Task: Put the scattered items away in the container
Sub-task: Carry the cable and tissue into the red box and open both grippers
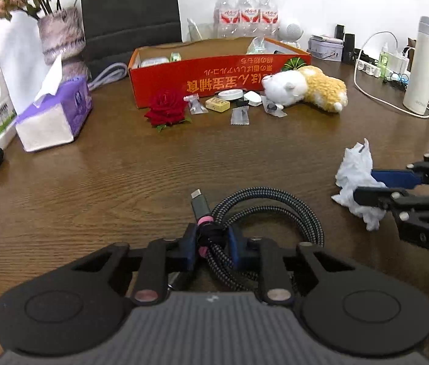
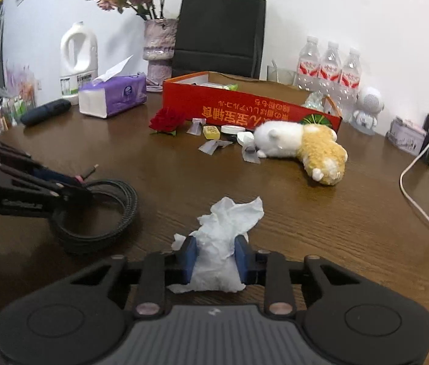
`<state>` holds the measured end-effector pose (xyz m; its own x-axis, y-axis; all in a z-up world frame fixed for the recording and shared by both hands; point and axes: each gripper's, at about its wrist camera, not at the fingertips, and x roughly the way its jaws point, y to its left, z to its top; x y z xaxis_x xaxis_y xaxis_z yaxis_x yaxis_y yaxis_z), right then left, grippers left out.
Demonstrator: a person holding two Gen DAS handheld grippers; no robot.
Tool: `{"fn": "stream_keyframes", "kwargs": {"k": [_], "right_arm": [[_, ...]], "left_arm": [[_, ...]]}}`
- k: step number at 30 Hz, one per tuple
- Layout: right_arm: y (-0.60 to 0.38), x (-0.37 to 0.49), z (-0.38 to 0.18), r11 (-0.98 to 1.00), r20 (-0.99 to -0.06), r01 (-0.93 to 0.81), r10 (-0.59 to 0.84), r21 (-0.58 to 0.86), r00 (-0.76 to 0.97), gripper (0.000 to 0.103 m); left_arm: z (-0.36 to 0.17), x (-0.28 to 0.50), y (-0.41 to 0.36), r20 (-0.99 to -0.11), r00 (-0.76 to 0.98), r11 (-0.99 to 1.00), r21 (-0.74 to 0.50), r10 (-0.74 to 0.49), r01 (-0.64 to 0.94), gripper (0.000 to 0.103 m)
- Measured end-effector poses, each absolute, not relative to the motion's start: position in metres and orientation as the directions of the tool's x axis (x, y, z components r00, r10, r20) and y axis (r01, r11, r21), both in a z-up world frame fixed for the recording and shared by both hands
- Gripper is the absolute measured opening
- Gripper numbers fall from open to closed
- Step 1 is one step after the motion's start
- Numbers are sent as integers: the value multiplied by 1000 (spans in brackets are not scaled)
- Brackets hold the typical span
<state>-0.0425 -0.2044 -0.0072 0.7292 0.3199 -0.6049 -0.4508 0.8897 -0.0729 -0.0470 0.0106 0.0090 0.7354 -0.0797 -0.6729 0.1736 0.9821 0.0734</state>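
While both tools sit low over the brown bench (image 1: 99,182), the left claw (image 1: 211,243) pinches the coiled braided cable (image 1: 275,213) at its pink-banded tie; the right claw (image 2: 216,258) pinches a crumpled white tissue (image 2: 226,231). Red box (image 1: 214,73) stands well beyond both. Against the box's front: red rose (image 1: 167,106), small packets, plush toy (image 1: 305,88).

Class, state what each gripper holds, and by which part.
Left gripper: coiled braided cable, gripped at its tied bundle near the plug. Right gripper: crumpled tissue, gripped across its middle.
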Motion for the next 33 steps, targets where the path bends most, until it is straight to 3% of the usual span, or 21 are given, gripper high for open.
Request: {"fn": "stream_keyframes", "kwargs": {"k": [7, 20, 25, 33], "right_arm": [[-207, -40, -6, 903, -584, -429, 335, -25, 740, 16], [-235, -111, 45, 925, -250, -365, 380, 104, 891, 17], [-233, -137, 46, 934, -163, -353, 356, 44, 920, 17], [-235, -115, 52, 932, -182, -358, 363, 57, 914, 17]], "left_arm": [[27, -76, 6, -528, 846, 997, -26, -72, 69, 19], [52, -144, -4, -265, 964, 998, -50, 8, -22, 19], [51, -151, -5, -241, 970, 998, -57, 5, -19, 19], [60, -111, 3, -274, 961, 992, -127, -39, 5, 19]]}}
